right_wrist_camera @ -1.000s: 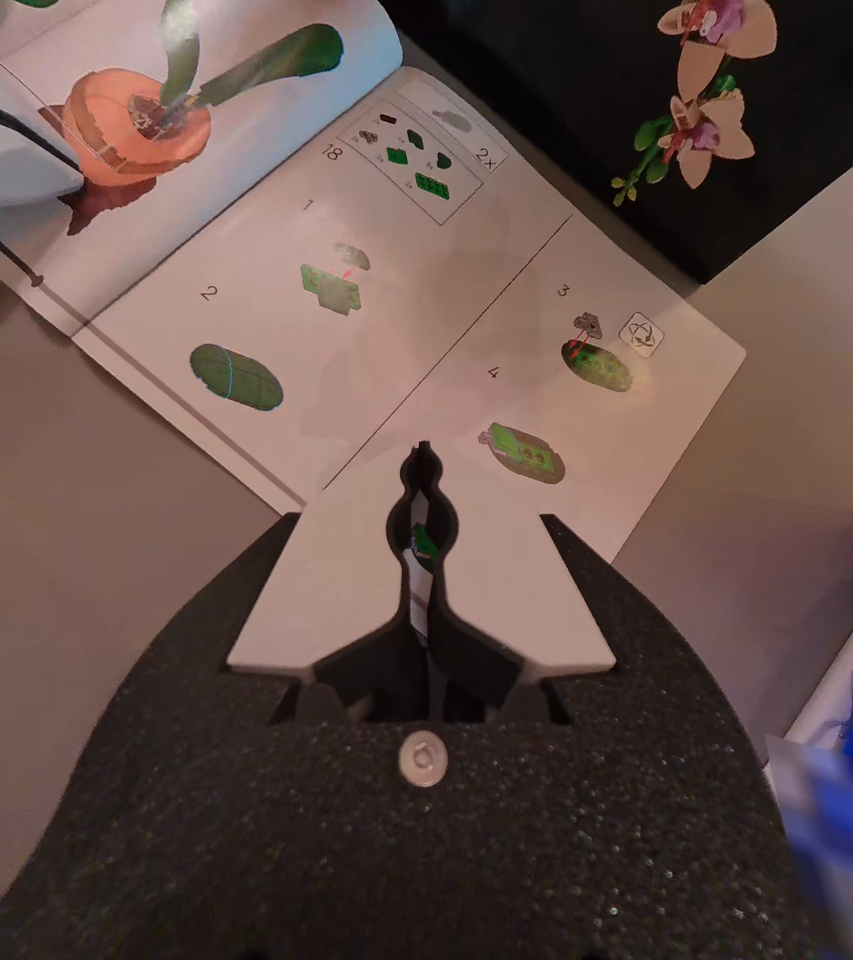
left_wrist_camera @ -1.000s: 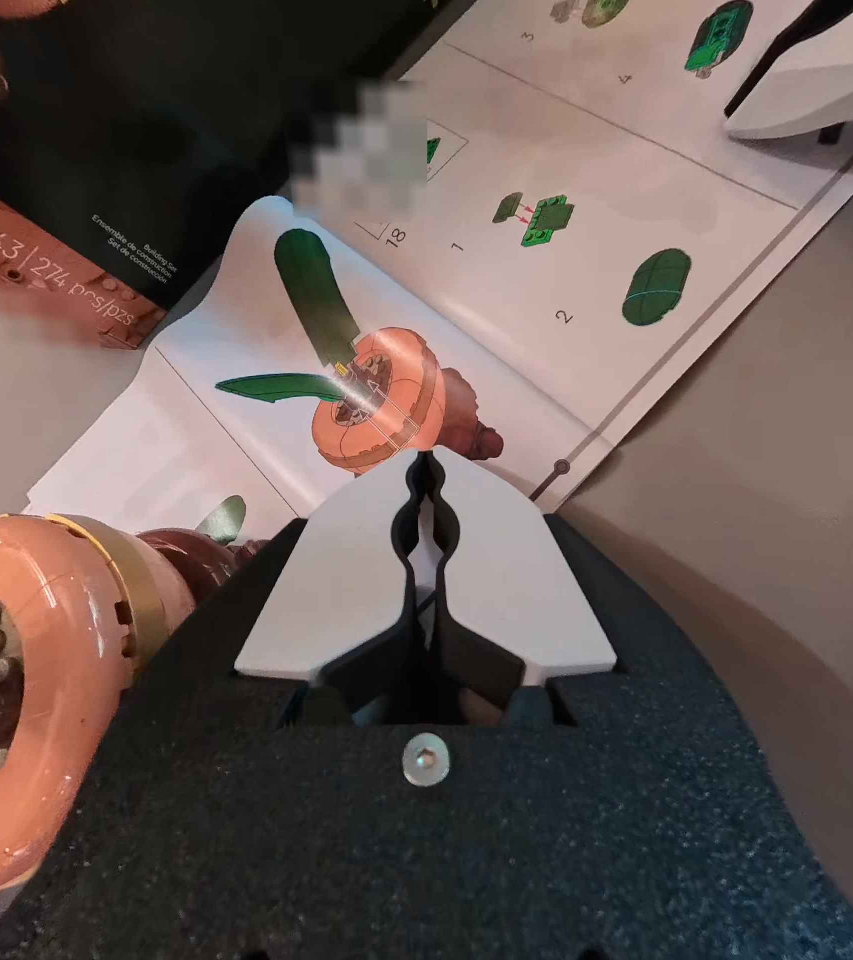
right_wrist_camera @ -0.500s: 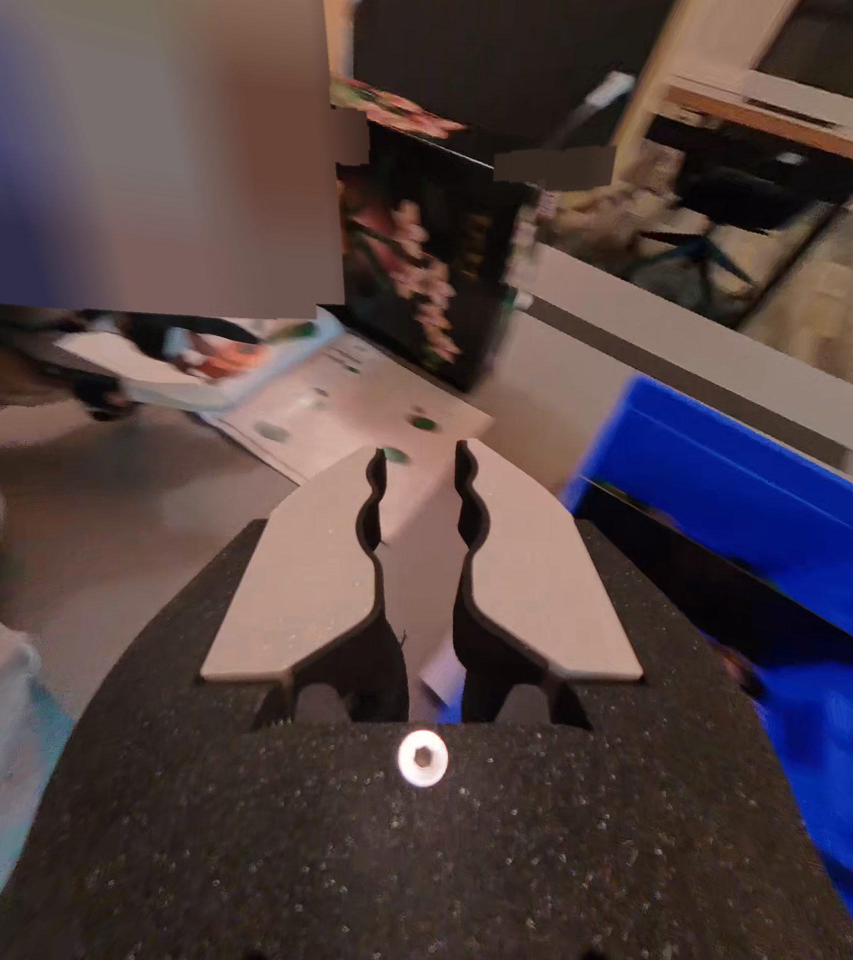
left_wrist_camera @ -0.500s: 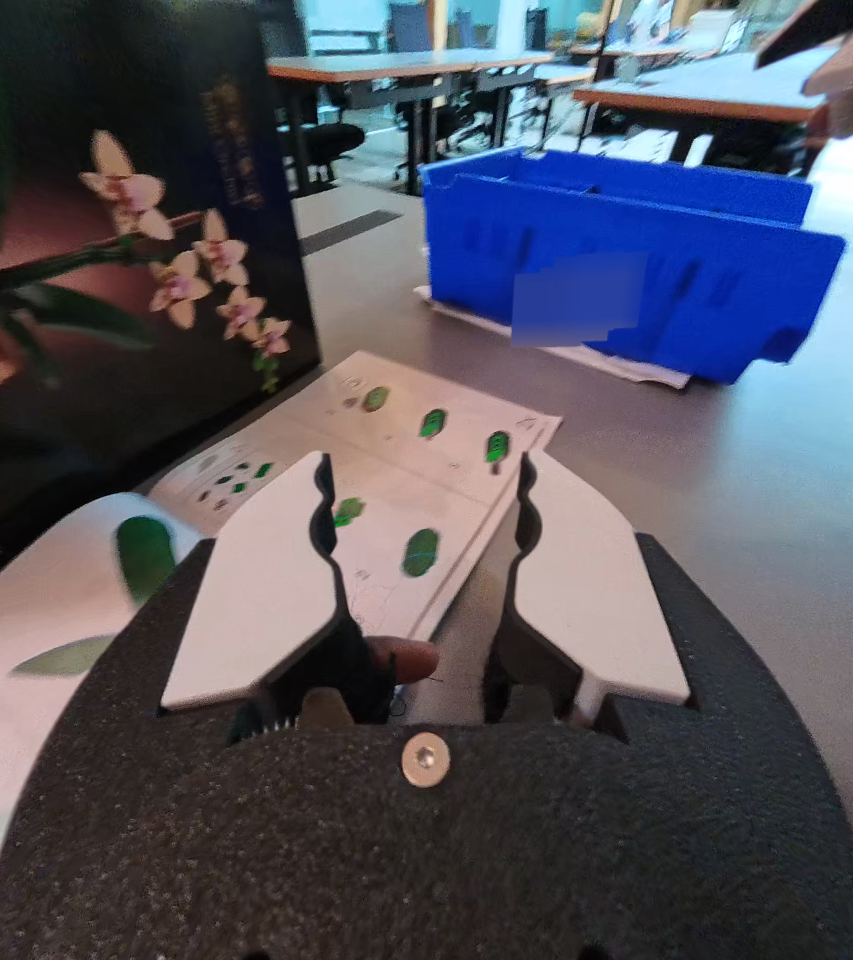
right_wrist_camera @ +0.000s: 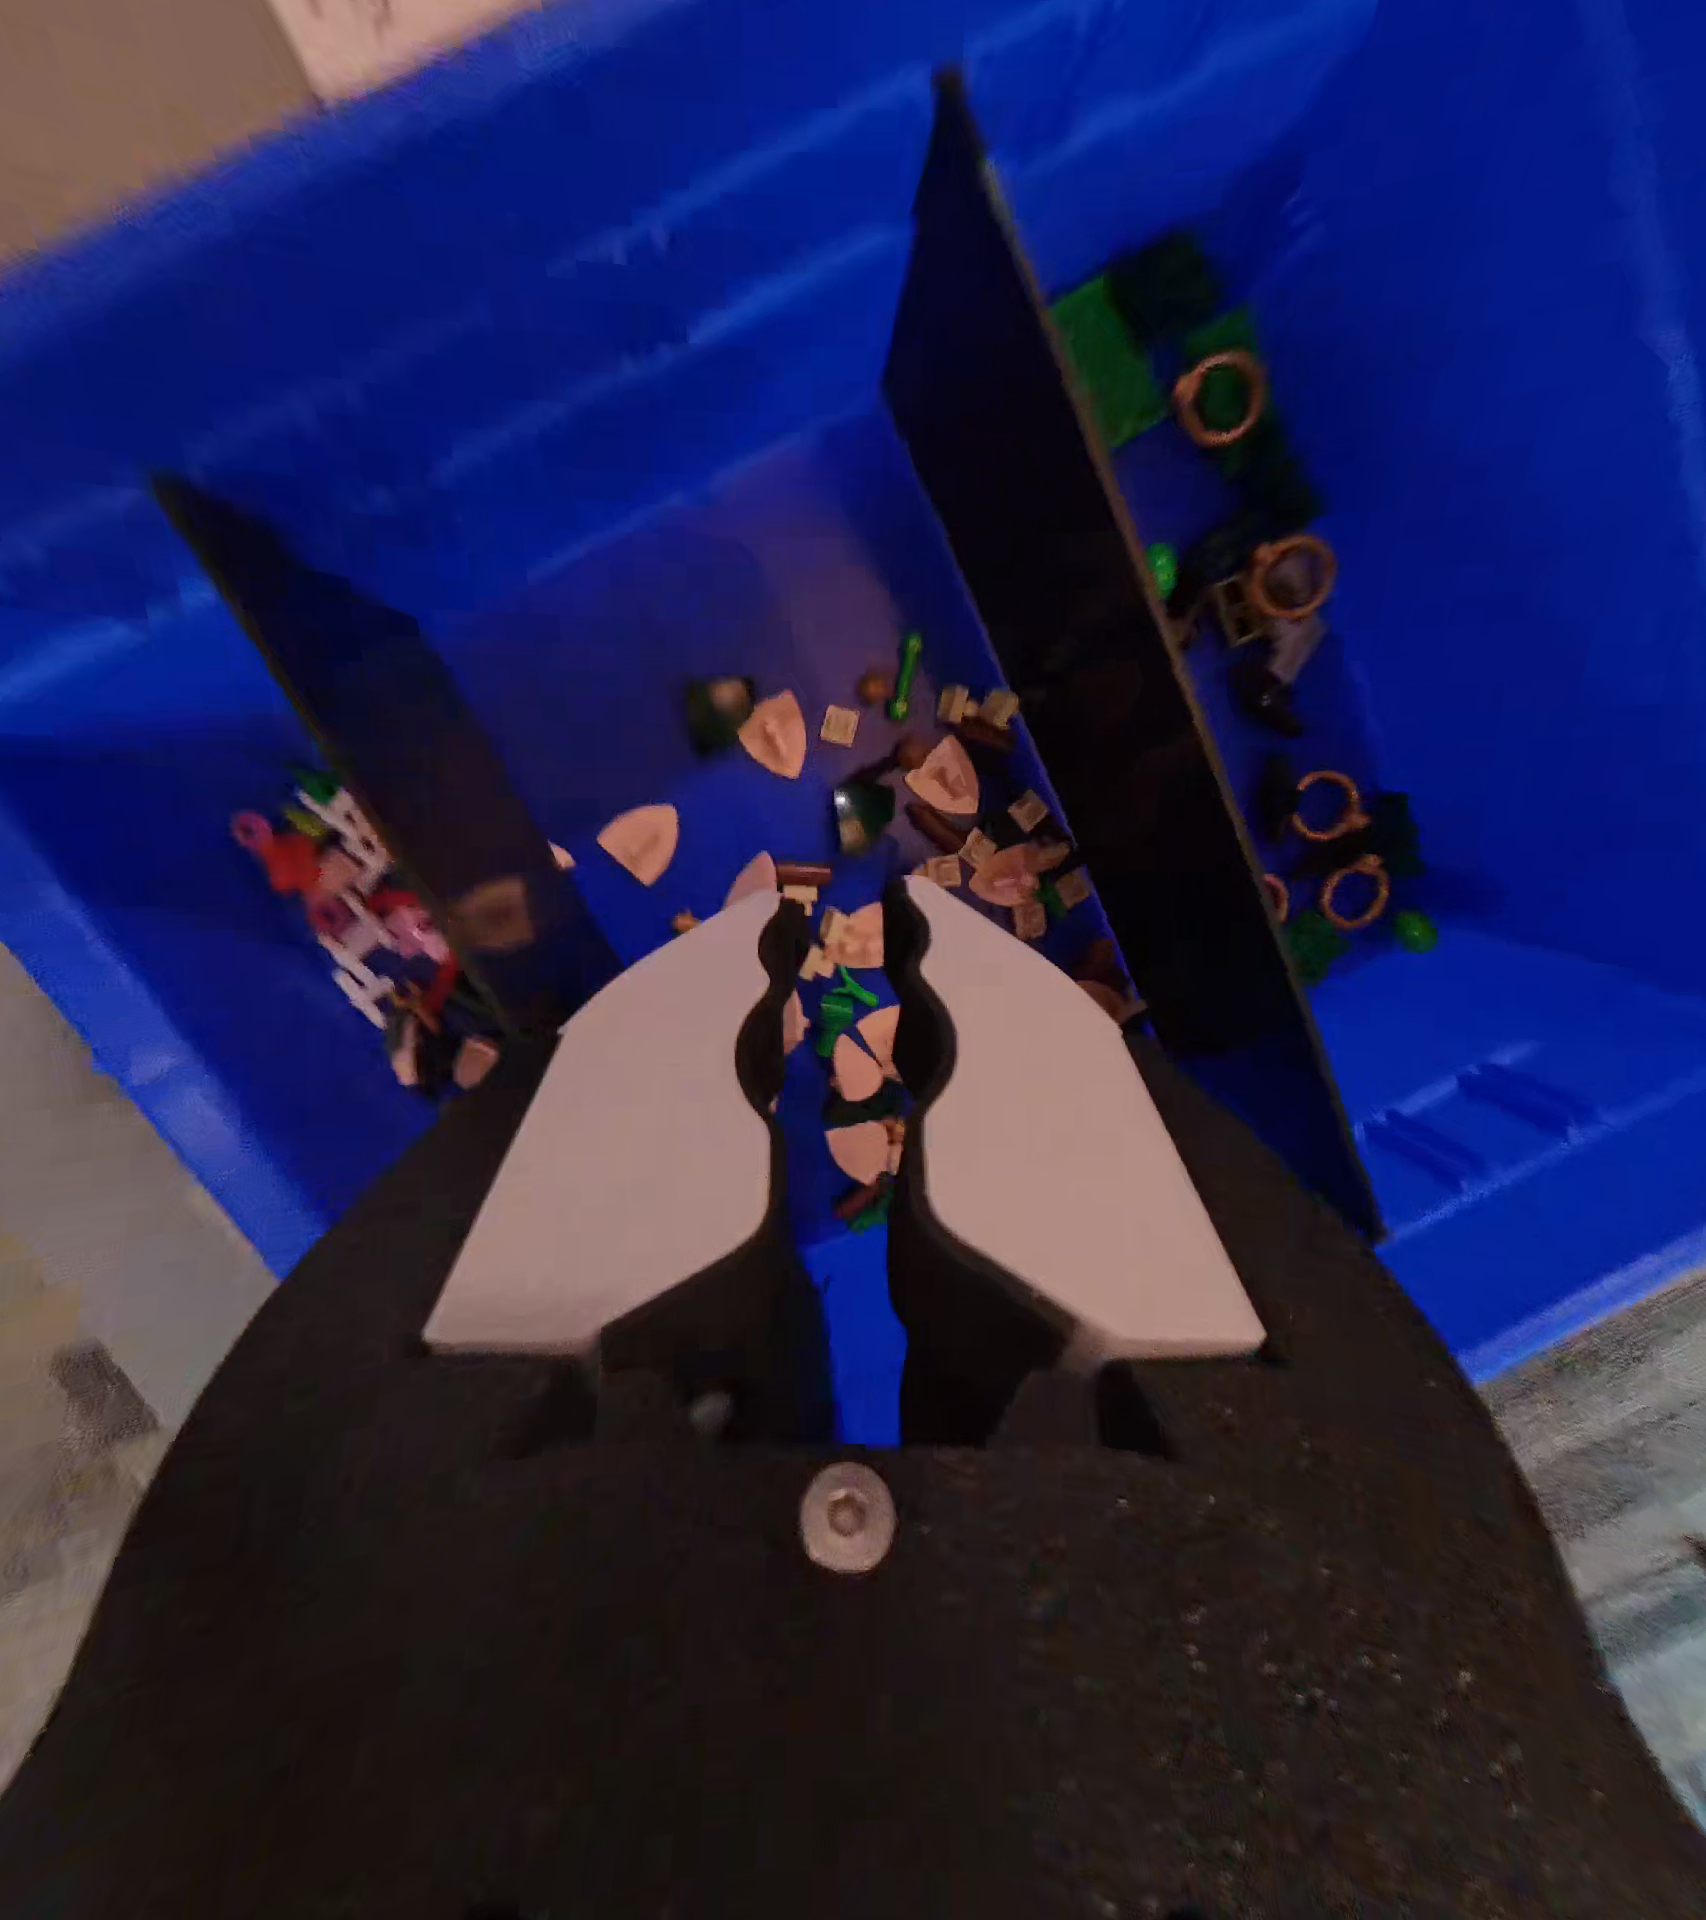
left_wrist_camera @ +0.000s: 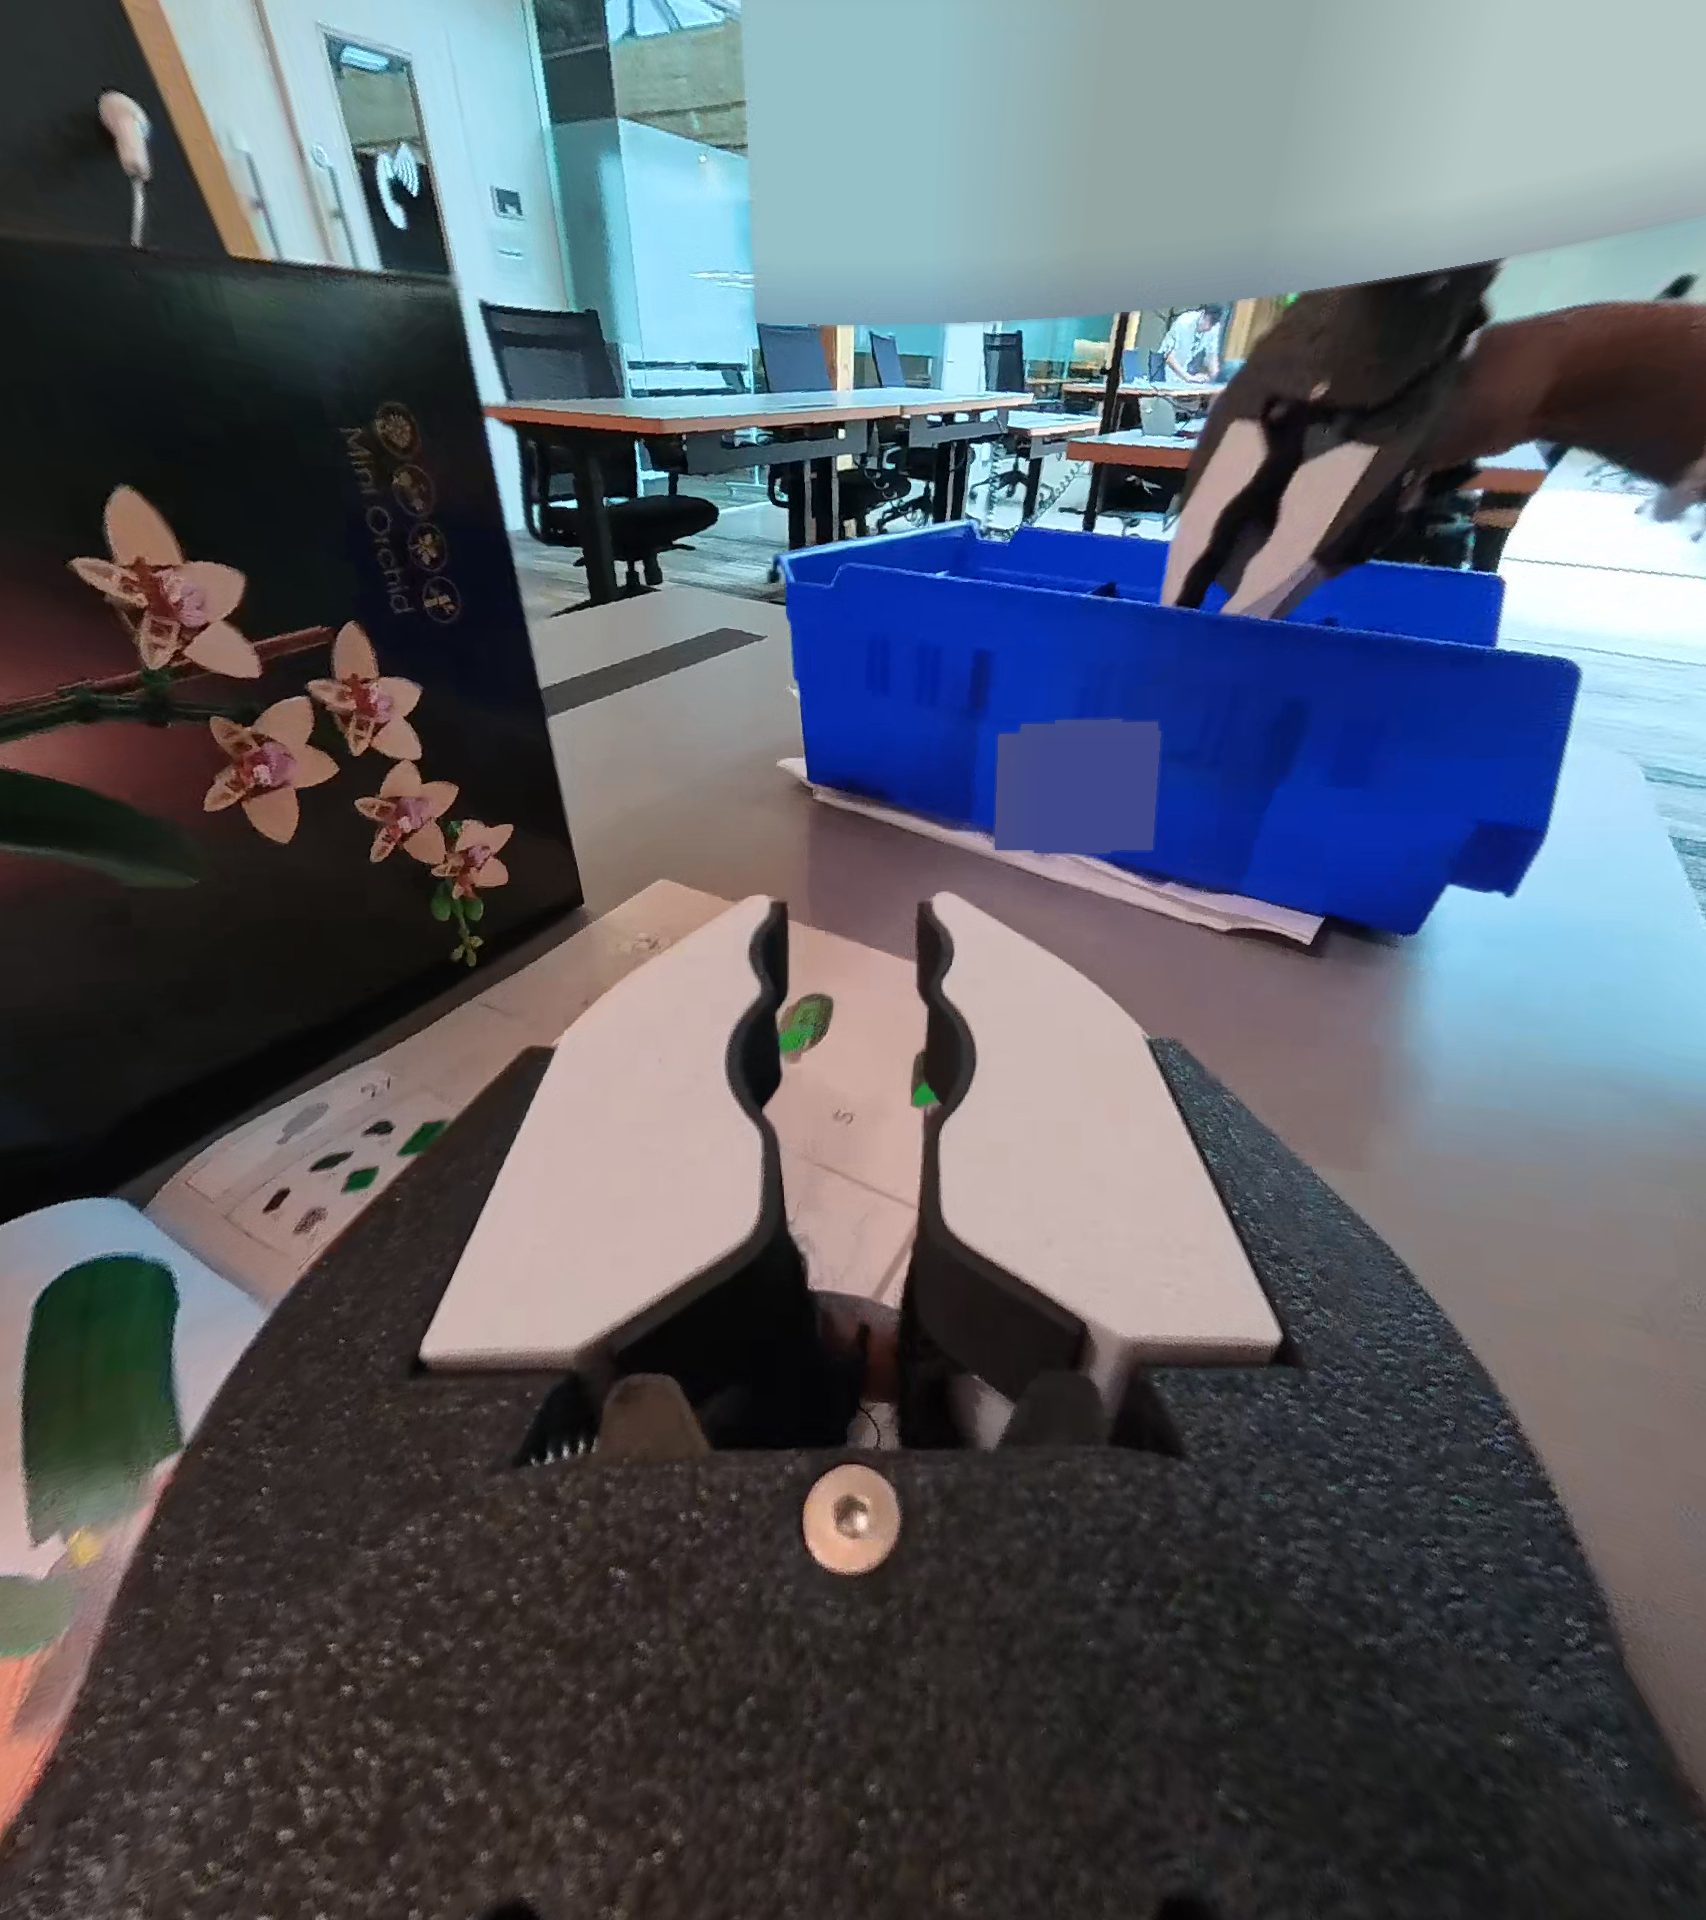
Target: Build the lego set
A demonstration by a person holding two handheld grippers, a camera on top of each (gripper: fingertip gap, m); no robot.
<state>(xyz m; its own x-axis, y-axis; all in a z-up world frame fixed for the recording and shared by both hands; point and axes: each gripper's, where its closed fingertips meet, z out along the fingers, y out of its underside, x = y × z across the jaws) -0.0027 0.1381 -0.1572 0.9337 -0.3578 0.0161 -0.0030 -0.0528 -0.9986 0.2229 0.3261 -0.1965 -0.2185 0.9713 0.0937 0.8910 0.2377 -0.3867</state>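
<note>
My left gripper (left_wrist_camera: 851, 914) is open and empty, held low over the open instruction booklet (left_wrist_camera: 828, 1101) on the grey table. My right gripper (right_wrist_camera: 841, 891) is open and empty, pointing down into the middle compartment of the blue parts bin (right_wrist_camera: 620, 436), above loose tan, green and brown pieces (right_wrist_camera: 942, 774). In the left wrist view the right gripper (left_wrist_camera: 1244, 540) shows far off, tips dipped into the blue bin (left_wrist_camera: 1244, 748). The right compartment holds gold rings and green pieces (right_wrist_camera: 1233, 436); the left one holds pink, red and white pieces (right_wrist_camera: 350, 894).
The black set box with orchid picture (left_wrist_camera: 205, 675) stands upright at the left, behind the booklet. Black dividers (right_wrist_camera: 1067, 623) split the bin. A paper sheet (left_wrist_camera: 1088, 883) lies under the bin. A person's forearm (left_wrist_camera: 1607, 395) reaches over the bin. Office desks and chairs stand beyond.
Both grippers were shut over the booklet, then opened and lifted. The right gripper swung right and now points down into the bin. The left gripper's jaws have narrowed slightly since half a second ago.
</note>
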